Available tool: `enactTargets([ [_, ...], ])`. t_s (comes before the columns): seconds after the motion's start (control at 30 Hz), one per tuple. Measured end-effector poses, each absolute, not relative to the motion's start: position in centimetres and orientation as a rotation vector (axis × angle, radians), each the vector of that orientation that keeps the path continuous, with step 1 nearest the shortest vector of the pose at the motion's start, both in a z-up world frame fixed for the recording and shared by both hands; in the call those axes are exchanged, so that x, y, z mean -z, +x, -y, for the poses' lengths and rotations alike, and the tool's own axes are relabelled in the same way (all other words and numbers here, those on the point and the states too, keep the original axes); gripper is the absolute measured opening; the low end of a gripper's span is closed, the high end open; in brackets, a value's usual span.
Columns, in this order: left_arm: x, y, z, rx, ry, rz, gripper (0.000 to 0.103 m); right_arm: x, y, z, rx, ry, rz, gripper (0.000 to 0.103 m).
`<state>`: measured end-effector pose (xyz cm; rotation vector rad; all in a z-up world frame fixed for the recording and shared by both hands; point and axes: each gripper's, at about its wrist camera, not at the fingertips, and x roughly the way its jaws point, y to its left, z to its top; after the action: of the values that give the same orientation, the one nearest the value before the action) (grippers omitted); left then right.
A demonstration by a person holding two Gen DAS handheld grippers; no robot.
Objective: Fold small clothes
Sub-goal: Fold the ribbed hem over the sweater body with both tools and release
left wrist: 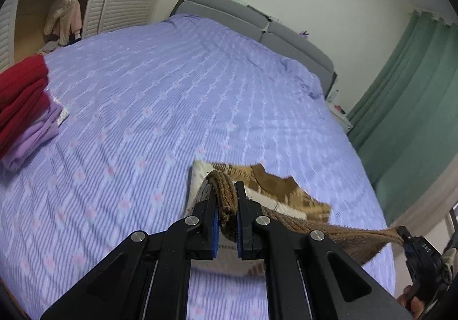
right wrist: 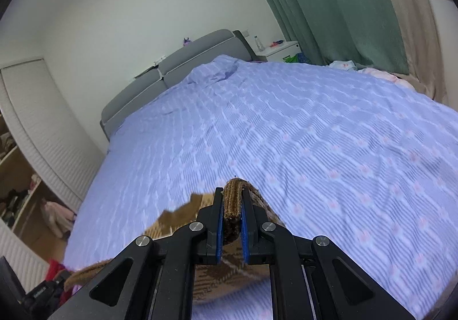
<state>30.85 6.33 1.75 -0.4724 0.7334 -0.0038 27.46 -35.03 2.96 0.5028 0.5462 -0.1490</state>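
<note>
Brown-and-cream knit garment point(left wrist: 274, 191) is hanging stretched btwn both grippers above the lilac bedspread point(left wrist: 171, 108), its far end draping onto the bed. Left gripper point(left wrist: 227, 205) is pinching one folded edge w/ jaws clamped; right gripper point(right wrist: 232, 207) is clamping the other. Red and purple folded clothes point(left wrist: 25, 108) are sitting off to the left.

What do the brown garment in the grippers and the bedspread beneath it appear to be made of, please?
The brown garment looks like a thick ribbed knit, possibly wool or chenille: its pinched edge shows fuzzy cords. The bedspread looks like thin matte woven cotton, lilac with fine stripes, small pink flowers and soft wrinkles.
</note>
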Motion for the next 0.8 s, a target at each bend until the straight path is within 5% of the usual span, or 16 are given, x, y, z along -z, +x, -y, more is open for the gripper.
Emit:
enactTargets([
  [0.3, 1.9, 41.9, -6.2, -0.053, -0.463, -0.894, 0.011, -1.1, 37.6, 34.4, 0.161, 0.461, -0.642, 0.01],
  [0.8, 10.6, 49.4, -6.5, -0.127, -0.487, -1.079, 0.012, 7.2, 48.3, 34.5, 0.241, 0.425, -0.833, 0.01],
])
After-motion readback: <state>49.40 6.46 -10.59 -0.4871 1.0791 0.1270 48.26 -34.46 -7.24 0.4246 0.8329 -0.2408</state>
